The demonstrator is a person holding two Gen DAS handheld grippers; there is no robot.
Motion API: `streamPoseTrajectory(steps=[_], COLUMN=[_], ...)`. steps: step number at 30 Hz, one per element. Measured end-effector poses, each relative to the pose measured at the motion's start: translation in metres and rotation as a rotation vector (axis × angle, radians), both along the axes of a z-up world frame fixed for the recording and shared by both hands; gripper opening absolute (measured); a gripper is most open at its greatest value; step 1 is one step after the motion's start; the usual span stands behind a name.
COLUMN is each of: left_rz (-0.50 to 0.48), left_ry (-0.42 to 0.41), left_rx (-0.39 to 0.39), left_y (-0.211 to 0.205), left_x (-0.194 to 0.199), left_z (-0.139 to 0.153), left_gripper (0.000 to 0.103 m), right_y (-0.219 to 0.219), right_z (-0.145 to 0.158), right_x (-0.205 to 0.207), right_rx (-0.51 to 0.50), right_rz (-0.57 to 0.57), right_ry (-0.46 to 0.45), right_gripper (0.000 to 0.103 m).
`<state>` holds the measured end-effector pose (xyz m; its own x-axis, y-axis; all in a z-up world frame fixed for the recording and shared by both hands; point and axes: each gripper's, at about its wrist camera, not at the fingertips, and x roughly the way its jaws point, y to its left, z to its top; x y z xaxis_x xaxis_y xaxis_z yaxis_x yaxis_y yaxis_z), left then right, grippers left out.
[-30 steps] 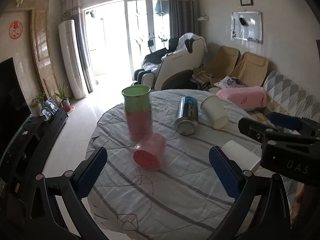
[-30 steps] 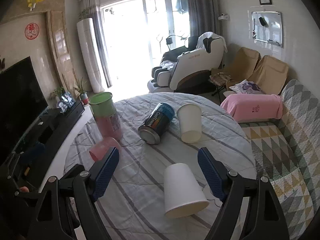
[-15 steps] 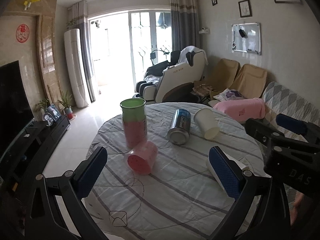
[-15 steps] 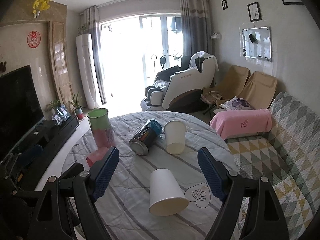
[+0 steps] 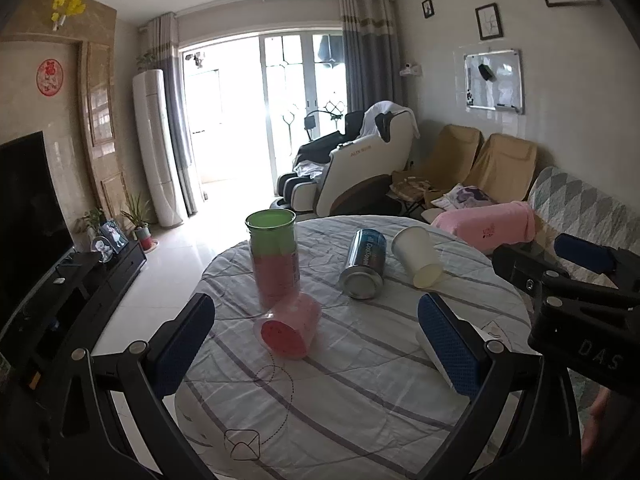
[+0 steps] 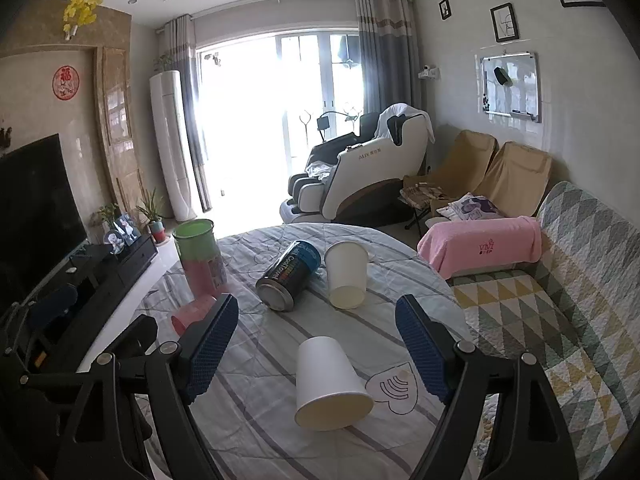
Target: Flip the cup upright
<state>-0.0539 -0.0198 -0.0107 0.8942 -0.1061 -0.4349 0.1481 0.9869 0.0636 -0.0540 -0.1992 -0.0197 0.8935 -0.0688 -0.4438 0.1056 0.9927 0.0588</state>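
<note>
We hold our left gripper (image 5: 316, 340) low in the frame above the near side of the round table (image 5: 360, 420), its two blue pads wide apart with nothing between them. The pink cup (image 5: 289, 332) lies on its side in the middle of that view, just in front of the tall green and pink stack (image 5: 273, 256).

Our right gripper (image 6: 318, 354) is wide apart too, and holds nothing. A white cup (image 6: 330, 386) lies tipped over between its pads, lower middle. Another white cup (image 6: 346, 278) and a can (image 6: 289, 280) lie further back. The table edge curves away at the left.
</note>
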Motion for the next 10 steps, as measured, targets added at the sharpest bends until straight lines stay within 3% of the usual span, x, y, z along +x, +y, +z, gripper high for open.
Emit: streamPoseTrajectory(steps=[10], left_rz=[-0.003], left_ry=[0.006], left_rx=[0.003], left_y=[-0.0007], left_x=[0.003], left_z=[-0.0006], left_gripper=[0.103], right_y=[-0.0006], right_z=[-0.0025], right_x=[0.0051], right_rx=[0.005], right_rz=[-0.006], right_ry=[0.001], right_gripper=[0.082])
